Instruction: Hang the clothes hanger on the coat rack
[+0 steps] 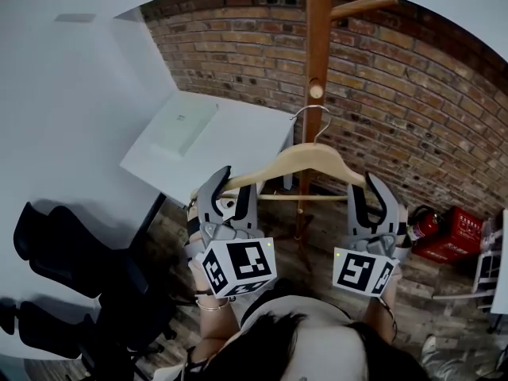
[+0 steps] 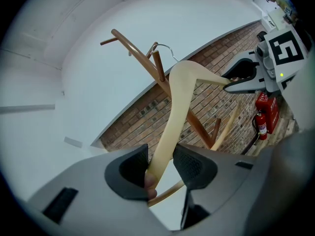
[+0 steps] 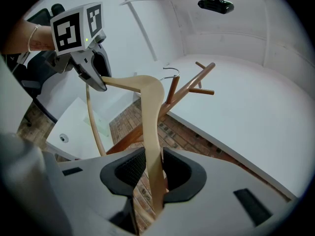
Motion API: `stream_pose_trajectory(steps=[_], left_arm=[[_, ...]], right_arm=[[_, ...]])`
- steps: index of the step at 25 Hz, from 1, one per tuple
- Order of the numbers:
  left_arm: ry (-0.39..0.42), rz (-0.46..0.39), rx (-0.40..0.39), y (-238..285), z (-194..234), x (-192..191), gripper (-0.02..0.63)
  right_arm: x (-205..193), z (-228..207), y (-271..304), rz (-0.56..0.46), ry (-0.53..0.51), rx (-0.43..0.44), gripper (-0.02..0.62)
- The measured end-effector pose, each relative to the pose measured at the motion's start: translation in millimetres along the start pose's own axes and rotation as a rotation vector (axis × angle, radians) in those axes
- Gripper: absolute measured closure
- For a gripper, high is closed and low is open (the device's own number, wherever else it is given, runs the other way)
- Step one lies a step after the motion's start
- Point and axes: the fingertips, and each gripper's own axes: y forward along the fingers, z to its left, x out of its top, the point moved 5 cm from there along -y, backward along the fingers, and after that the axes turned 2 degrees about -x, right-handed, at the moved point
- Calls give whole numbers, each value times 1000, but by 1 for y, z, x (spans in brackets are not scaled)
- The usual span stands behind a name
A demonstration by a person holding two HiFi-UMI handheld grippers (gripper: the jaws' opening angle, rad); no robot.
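The left claw (image 1: 236,182) and right claw (image 1: 363,186) are grey with dark textured pads (image 2: 129,173). Each carries a white cube (image 1: 238,267) printed with black square markers. A thin bracelet (image 1: 208,306) circles the left wrist.

The left gripper (image 2: 160,160) has its jaws shut tight on one end of the pale wooden hanger (image 2: 183,95). The right gripper (image 2: 229,81) pinches the other end. The hanger's metal hook (image 2: 166,47) is up by the brown coat rack (image 2: 138,53). Behind them is a brick wall (image 2: 140,117).

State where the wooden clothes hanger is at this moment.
Head view, centre: the clothes hanger is held between the left gripper and the right gripper, one end in each one's jaws, with its hook near the coat rack post.
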Motion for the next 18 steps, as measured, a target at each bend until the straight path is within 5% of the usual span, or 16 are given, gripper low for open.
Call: stream_pose_trajectory(steps=[18], left_arm=[[-13, 12, 3, 15, 13, 8, 440]], right_arm=[[7, -10, 21, -23, -2, -2, 472]])
